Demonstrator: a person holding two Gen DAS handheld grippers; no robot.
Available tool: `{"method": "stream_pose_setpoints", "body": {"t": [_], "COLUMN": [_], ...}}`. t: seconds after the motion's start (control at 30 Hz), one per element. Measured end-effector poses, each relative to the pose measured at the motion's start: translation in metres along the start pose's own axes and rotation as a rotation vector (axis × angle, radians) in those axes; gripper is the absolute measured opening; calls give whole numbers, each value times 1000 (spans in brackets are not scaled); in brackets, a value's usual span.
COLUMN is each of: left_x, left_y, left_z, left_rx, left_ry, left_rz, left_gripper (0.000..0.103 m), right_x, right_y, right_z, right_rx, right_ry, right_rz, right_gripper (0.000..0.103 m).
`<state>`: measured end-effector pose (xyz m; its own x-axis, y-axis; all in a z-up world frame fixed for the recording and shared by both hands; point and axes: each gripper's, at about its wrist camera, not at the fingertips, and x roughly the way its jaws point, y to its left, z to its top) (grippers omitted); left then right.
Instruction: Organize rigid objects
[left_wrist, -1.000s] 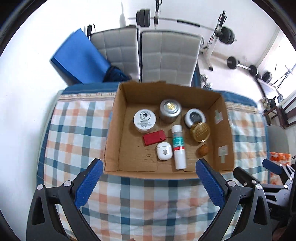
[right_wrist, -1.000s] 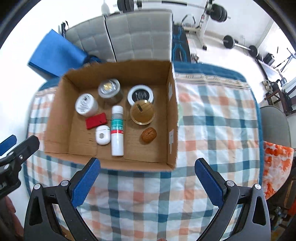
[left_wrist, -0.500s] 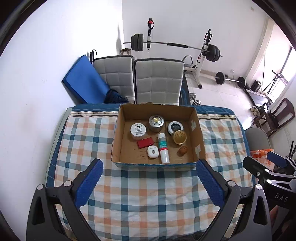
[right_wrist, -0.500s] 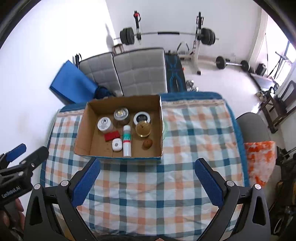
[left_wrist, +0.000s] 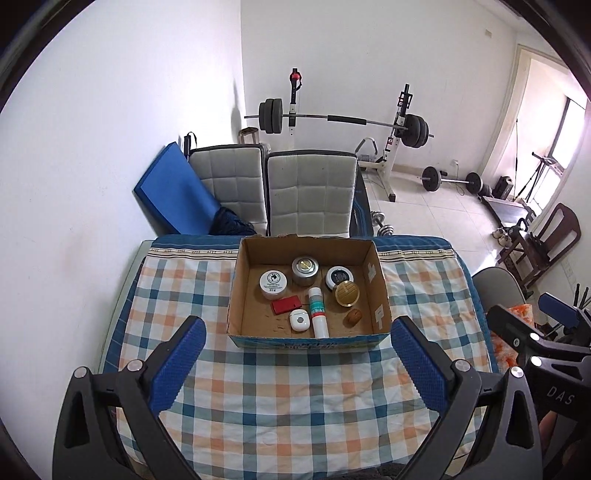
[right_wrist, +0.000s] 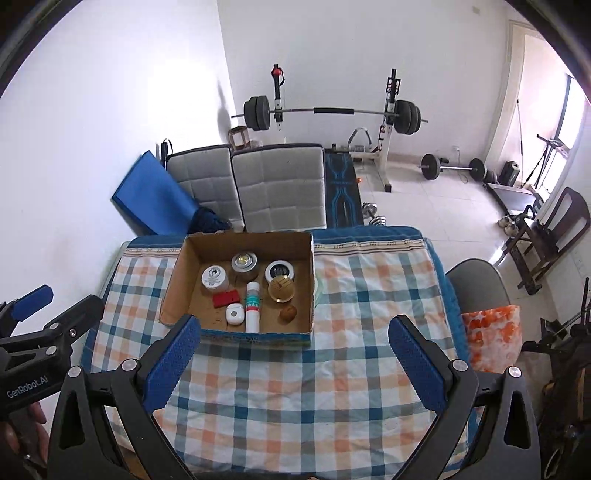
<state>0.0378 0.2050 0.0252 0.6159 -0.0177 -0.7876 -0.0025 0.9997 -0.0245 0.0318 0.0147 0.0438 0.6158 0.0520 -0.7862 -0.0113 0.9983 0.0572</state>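
An open cardboard box (left_wrist: 376, 280) (right_wrist: 173, 291) stands on the checked tablecloth (left_wrist: 288, 398) (right_wrist: 295, 398). Inside it lie a white-lidded jar (left_wrist: 273, 282), a metal tin (left_wrist: 305, 270), a dark round tin (left_wrist: 339, 277), a gold lid (left_wrist: 347, 293), a red card (left_wrist: 286, 305), a white earbud case (left_wrist: 298, 319), a white tube (left_wrist: 318, 312) and a walnut (left_wrist: 353, 317). My left gripper (left_wrist: 299, 363) is open and empty, high above the table's near side. My right gripper (right_wrist: 295, 362) is likewise open and empty, back from the box.
Two grey padded chairs (left_wrist: 291, 192) and a blue mat (left_wrist: 173, 195) stand behind the table. A barbell rack (left_wrist: 343, 122) and weights fill the far room. A grey chair with an orange cloth (right_wrist: 491, 336) sits to the right of the table.
Both grippers have risen and pulled back from the box, so it looks much smaller and the whole room has come into view. Both stayed open and empty.
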Motion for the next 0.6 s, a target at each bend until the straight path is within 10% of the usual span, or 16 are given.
{"method": "stream_pose_setpoints", "body": {"t": [0.6], "left_x": [-5], "left_y": [-3], "left_z": [4], "left_rx": [-1], "left_ry": [-24], "left_rz": [8], "left_gripper": [103], "right_x": [-9], "right_y": [-2], "right_z": [1], "right_rx": [5], "right_ry": [-35], "right_rz": [-43], "right_gripper": [103]}}
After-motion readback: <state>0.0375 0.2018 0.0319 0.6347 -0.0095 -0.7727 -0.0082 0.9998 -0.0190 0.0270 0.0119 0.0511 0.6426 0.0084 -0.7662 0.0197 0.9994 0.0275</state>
